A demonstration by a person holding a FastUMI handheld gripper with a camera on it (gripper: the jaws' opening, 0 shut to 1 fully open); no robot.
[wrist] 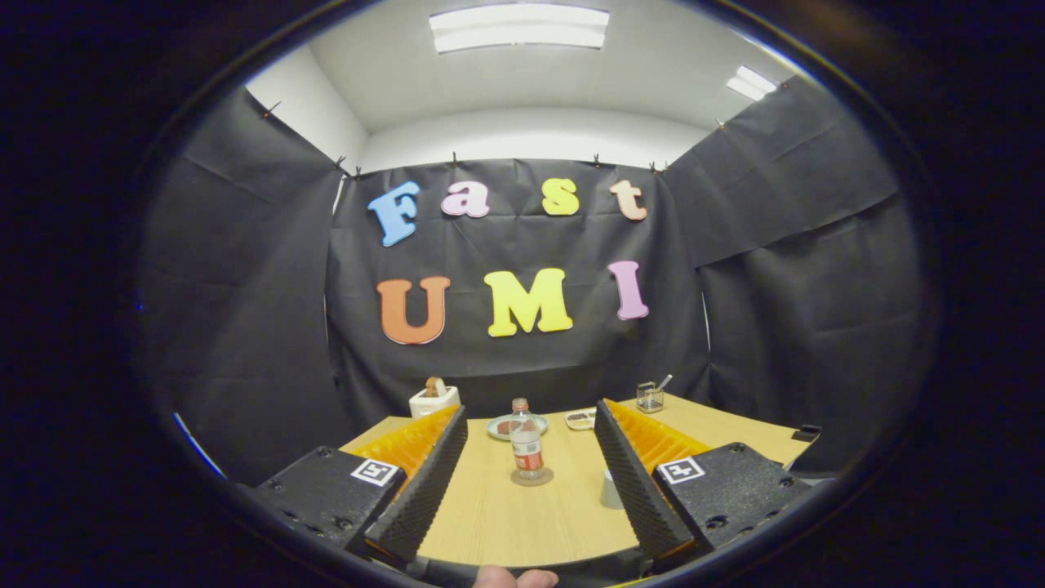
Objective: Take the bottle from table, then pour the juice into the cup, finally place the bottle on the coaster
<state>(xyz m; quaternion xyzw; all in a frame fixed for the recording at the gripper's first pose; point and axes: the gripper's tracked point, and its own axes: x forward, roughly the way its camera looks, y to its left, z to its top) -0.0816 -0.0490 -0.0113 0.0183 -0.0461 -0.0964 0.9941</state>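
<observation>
The jaws [531, 445] stand wide apart and empty above the near part of the wooden desk [506, 514], with a broad bare strip of desk between the fingers [424, 482]. The bottle [526, 449] stands upright on the round coaster [532, 477] just ahead of them, midway across the gap and well clear of either finger, while the cup [611, 490] sits partly hidden against the inner face of the right finger. Beyond the bottle a plate [516, 425] and a small dish [580, 419] lie toward the desk's far edge, a white holder [433, 399] at the far left edge and a glass jar [650, 397] at the far right.

Recording booth: black cloth walls [237, 327], wooden table [522, 514].
</observation>
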